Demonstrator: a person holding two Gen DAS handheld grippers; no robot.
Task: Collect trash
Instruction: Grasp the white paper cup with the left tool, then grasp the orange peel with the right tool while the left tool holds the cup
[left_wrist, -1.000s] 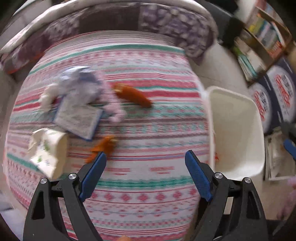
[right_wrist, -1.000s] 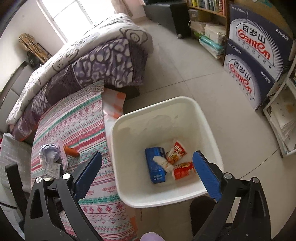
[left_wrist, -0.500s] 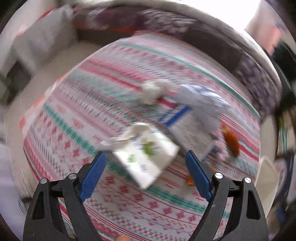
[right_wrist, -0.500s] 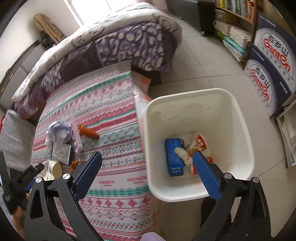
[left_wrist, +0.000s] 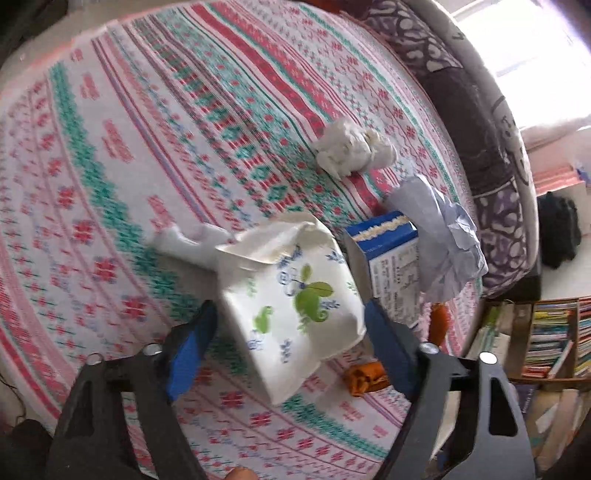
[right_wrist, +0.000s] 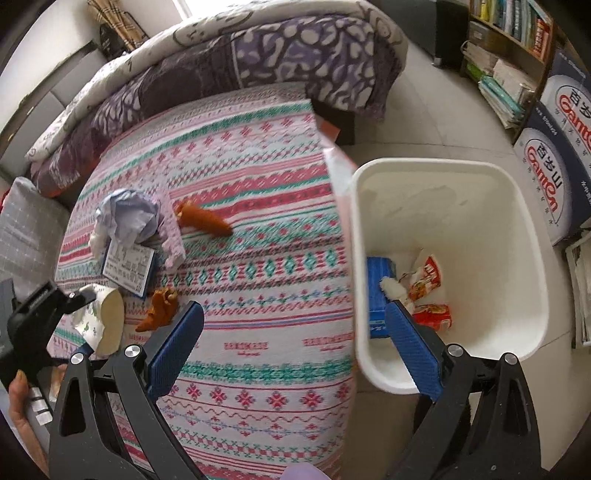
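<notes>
A white tissue pack with green print (left_wrist: 291, 310) lies on the patterned bedspread (left_wrist: 147, 147), between the fingers of my open left gripper (left_wrist: 288, 343); it also shows in the right wrist view (right_wrist: 105, 317). Beside it lie a blue-and-white box (left_wrist: 391, 258), crumpled lilac paper (left_wrist: 443, 236), a white tissue wad (left_wrist: 351, 147) and orange peels (left_wrist: 365, 373). My right gripper (right_wrist: 291, 354) is open and empty, over the bed edge next to the white bin (right_wrist: 524, 280), which holds a blue pack (right_wrist: 376, 295) and red wrappers (right_wrist: 428, 284).
A purple quilt (right_wrist: 258, 62) lies folded at the far end of the bed. Printed cartons (right_wrist: 557, 155) and a bookshelf (right_wrist: 509, 44) stand on the tiled floor right of the bin. A larger orange peel (right_wrist: 203, 221) lies mid-bed.
My left gripper swung left from the bin side to the tissue pack and closed in until its fingers straddle it. My right gripper shifted left from over the bin toward the bed edge.
</notes>
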